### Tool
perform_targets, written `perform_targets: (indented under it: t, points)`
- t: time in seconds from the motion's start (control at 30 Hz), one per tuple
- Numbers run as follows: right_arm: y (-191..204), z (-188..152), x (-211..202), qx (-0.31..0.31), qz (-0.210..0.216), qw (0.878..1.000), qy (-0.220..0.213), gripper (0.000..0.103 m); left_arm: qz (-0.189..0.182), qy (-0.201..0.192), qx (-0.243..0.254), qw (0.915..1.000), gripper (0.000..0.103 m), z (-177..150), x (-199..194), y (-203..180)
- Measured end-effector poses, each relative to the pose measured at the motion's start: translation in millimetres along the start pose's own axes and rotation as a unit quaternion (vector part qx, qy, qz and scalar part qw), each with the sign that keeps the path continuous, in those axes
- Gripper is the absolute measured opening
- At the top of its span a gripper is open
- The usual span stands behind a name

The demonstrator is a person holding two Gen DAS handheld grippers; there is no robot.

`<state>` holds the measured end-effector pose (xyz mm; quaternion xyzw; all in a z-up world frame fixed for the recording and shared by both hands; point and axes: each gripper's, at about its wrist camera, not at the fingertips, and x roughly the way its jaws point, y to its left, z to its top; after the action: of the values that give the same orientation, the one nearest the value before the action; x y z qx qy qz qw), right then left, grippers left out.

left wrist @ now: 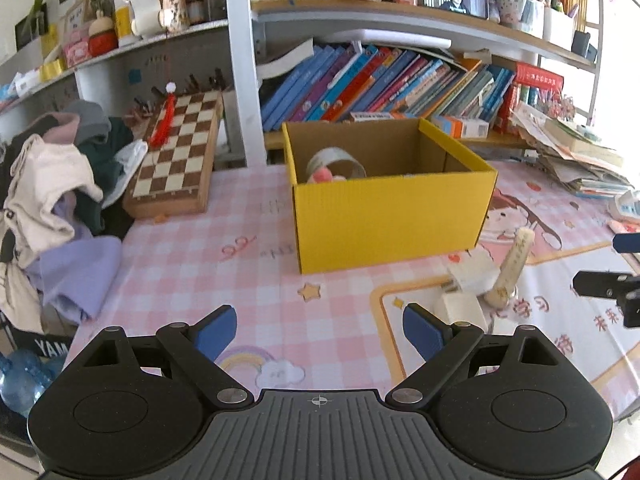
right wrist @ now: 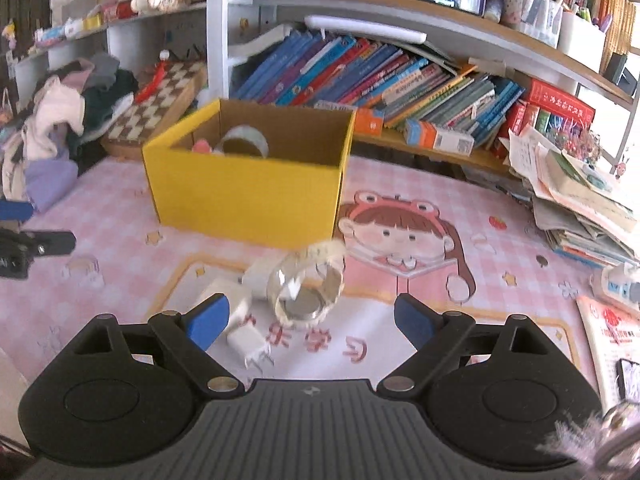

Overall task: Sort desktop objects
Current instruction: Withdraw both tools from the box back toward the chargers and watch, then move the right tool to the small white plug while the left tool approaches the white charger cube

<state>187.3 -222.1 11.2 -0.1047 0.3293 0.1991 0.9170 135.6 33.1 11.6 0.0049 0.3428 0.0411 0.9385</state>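
desk: pink checked cartoon mat (left wrist: 192, 264) | far: grey shelving (left wrist: 240, 60), leaning books (right wrist: 360, 76) | left: clothes pile (left wrist: 52, 192), chessboard (left wrist: 176, 152) | right: paper stack (right wrist: 580, 200), daylight

My left wrist camera faces the yellow cardboard box (left wrist: 390, 216) from its left front. My right wrist camera views it (right wrist: 244, 204) from the right, equally near.

My desk wears a pink checked mat (left wrist: 192, 248) with a cartoon girl (right wrist: 400, 236) printed on it. The yellow box (left wrist: 384, 220) sits mid-mat. Left of the box lie a chessboard (left wrist: 176, 160) and heaped clothes (left wrist: 52, 200). In front of the box, near its right corner, white chargers (right wrist: 244, 336) and a blurred clear roll (right wrist: 308, 288) cluster. Far right of the box, stacked papers (right wrist: 580, 200).
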Motion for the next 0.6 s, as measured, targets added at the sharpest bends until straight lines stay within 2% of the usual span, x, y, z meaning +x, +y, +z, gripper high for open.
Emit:
perform_targets:
  t: [0.3,0.6]
  points:
    - [11.0,-22.4,-0.4,0.02,0.007,0.999,0.029,0.091,-0.009,0.014,0.021,0.9996,0.092,-20.0,0.4,-9.5]
    - [35.2,-38.5,7.2,-0.001,0.03,0.997,0.074,0.091,-0.043,0.041,0.084,0.9947,0.092,-34.1,7.8,-39.1]
